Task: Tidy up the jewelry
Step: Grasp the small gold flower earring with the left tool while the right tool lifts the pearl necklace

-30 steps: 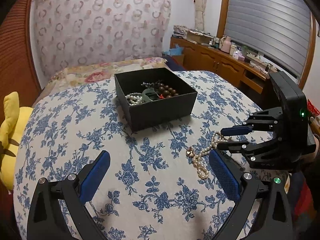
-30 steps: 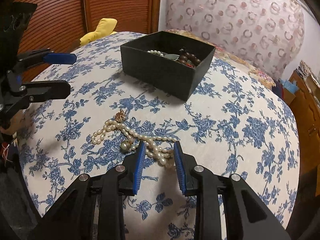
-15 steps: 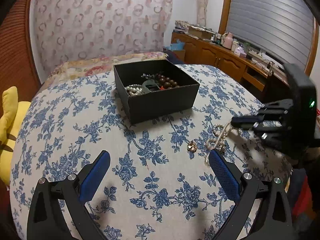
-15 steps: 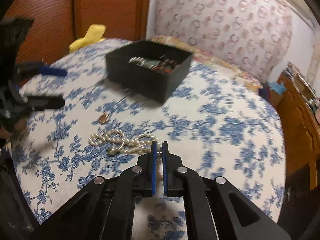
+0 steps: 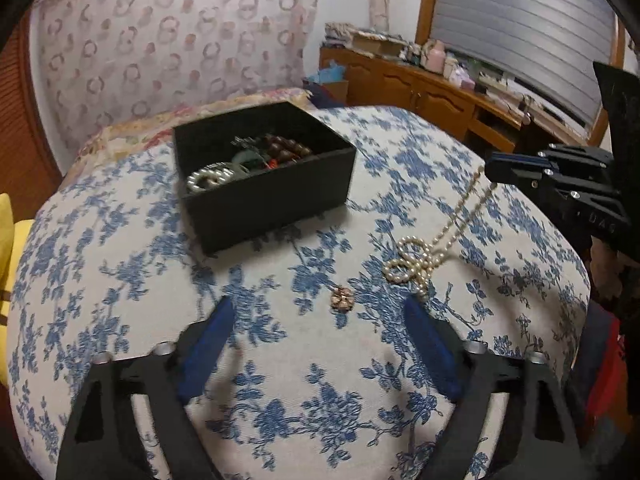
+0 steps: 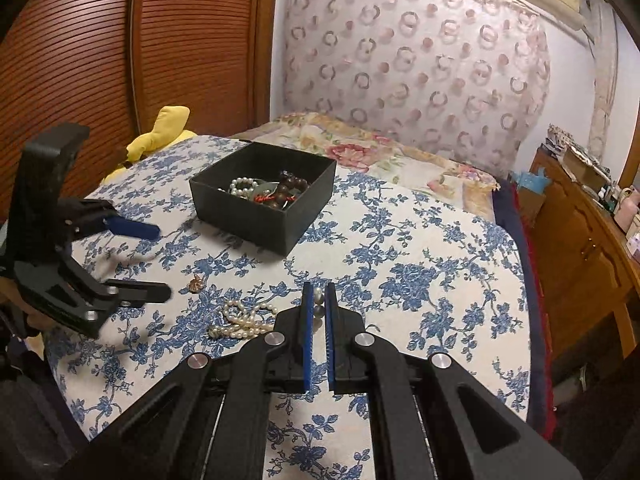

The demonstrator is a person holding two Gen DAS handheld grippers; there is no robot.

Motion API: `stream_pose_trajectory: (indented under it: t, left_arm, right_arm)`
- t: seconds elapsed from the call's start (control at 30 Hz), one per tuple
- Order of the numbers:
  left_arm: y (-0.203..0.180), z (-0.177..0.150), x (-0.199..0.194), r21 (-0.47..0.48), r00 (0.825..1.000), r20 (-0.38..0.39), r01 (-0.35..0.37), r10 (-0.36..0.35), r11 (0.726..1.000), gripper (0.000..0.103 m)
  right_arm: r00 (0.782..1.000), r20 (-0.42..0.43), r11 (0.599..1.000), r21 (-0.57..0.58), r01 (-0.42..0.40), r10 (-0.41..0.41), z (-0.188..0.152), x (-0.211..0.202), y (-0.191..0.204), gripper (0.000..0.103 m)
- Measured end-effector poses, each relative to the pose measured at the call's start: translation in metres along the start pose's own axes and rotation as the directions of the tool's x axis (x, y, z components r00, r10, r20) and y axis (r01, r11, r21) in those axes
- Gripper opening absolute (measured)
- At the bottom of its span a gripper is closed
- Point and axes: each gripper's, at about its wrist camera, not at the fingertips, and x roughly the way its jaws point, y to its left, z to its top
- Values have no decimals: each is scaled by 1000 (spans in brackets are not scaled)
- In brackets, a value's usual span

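While the right hand-held gripper is clamped on one end of the pearl necklace, the strand runs taut up to it and the rest lies bunched on the blue-flowered table, right of centre. Left hand-held gripper is spread wide, holding nothing, low over the near edge. Small gold pendant lies just left of the pearls, apart from them. Black box sits farther back with beads and pearls inside.
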Motion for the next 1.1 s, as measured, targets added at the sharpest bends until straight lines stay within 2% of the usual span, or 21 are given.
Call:
stream_pose_trajectory:
  t: [0.13, 0.27, 0.57, 0.67, 0.8, 1.1]
  left_arm:
    - [-7, 1, 11, 21, 1000, -26, 6, -5, 1000, 55]
    - [-11, 2, 19, 37, 999, -43, 4, -3, 999, 32]
    - [-13, 0, 23, 49, 999, -43, -6, 8, 999, 30]
    - [-13, 1, 24, 51, 999, -41, -2, 4, 999, 14]
    - [-10, 3, 18, 42, 1000, -31, -1, 2, 999, 14]
    - [3, 29, -24, 11, 997, 77, -13, 12, 1000, 14]
  right_arm:
    - [1000, -14, 1000, 2, -6, 6, -4, 8, 2, 6]
    - [1000, -18, 1000, 9, -12, 12, -7, 11, 3, 6]
    - [1000, -13, 1000, 4, -18, 18, -3, 9, 6, 6]
    - [1000, -8, 1000, 3, -19, 19, -2, 8, 6, 6]
    - [1000, 17, 1000, -3, -17, 17, 7, 1, 7, 6]
    - [992, 121, 999, -26, -19, 22, 42, -29, 13, 6]
